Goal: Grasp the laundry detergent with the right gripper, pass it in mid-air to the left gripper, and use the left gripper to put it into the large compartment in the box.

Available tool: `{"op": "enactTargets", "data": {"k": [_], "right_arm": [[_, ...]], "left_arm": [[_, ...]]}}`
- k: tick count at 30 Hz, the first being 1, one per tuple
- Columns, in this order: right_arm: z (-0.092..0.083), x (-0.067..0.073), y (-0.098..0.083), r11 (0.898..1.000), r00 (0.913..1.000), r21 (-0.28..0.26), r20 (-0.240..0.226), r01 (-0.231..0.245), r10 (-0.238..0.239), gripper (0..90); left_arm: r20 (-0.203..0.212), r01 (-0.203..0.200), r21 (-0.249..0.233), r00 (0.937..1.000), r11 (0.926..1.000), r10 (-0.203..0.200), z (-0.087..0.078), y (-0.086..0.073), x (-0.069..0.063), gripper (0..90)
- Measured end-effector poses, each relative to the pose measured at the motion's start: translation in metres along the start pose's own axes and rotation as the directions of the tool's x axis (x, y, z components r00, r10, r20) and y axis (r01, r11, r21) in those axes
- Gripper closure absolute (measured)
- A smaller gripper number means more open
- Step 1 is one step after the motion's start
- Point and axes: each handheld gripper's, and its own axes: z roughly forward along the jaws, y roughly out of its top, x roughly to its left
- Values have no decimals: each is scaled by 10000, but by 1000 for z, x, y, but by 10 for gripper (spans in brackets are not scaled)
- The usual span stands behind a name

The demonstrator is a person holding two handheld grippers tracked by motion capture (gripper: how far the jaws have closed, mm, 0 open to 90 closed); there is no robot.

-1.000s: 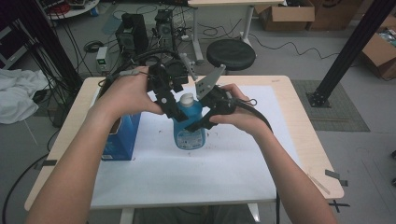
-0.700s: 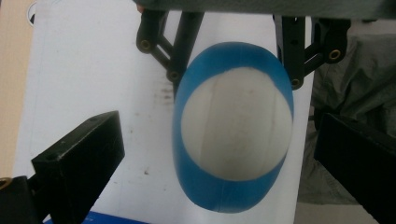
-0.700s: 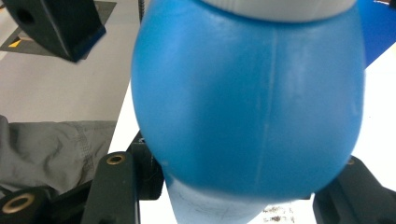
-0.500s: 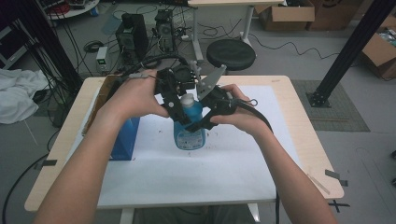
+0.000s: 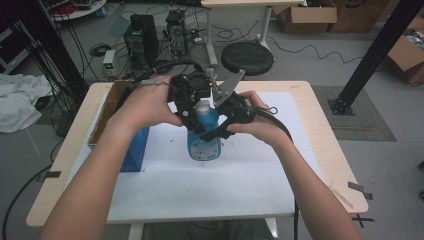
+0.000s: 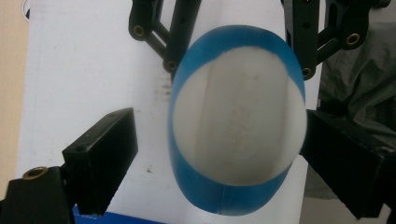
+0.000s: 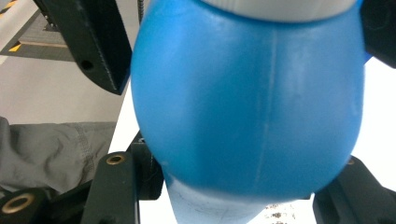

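A blue bottle (image 5: 204,136) with a white cap (image 5: 202,106) stands upright on the white sheet (image 5: 200,185) at the middle of the table. My right gripper (image 5: 223,125) comes in from the right and is shut on the bottle's blue body (image 7: 247,102), one jaw on each side (image 7: 236,186). My left gripper (image 5: 192,102) hangs over the top, pointing down. Its jaws have just been closing with the cap (image 6: 238,116) between them. In the left gripper view one finger (image 6: 100,158) still stands clear of the cap, and the other (image 6: 345,163) is at its edge.
An open box with blue sides (image 5: 131,150) stands at the left of the table (image 5: 325,165), under the left forearm. A black stool (image 5: 247,57), computer cases and cables are on the floor beyond the far edge.
The left hand has shifted a little to the right, bringing its gripper over the bottle's cap, and its jaws have narrowed. The right gripper and the bottle have stayed still.
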Motion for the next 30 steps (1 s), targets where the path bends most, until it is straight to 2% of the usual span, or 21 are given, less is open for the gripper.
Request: {"op": "enactTargets", "data": {"k": [5, 8, 17, 23, 30], "right_arm": [[0, 0, 0, 10000, 10000, 10, -12, 14, -14, 447], [0, 0, 0, 10000, 10000, 2, -23, 28, -28, 447], [1, 1, 1, 10000, 10000, -3, -41, 13, -13, 447], [1, 0, 0, 10000, 10000, 33, -9, 18, -18, 447], [2, 0, -1, 10000, 10000, 23, -22, 10, -10, 447]], "left_arm": [[-11, -71, 34, 10000, 10000, 71, 0, 1, 1, 159], [-66, 49, 107, 10000, 9999, -49, 2, 1, 1, 158], [-15, -60, 53, 10000, 10000, 60, 3, 2, 0, 170], [-57, -185, 23, 9998, 9998, 185, 2, 1, 0, 223], [-58, -49, 13, 10000, 10000, 49, 4, 0, 0, 243]]}}
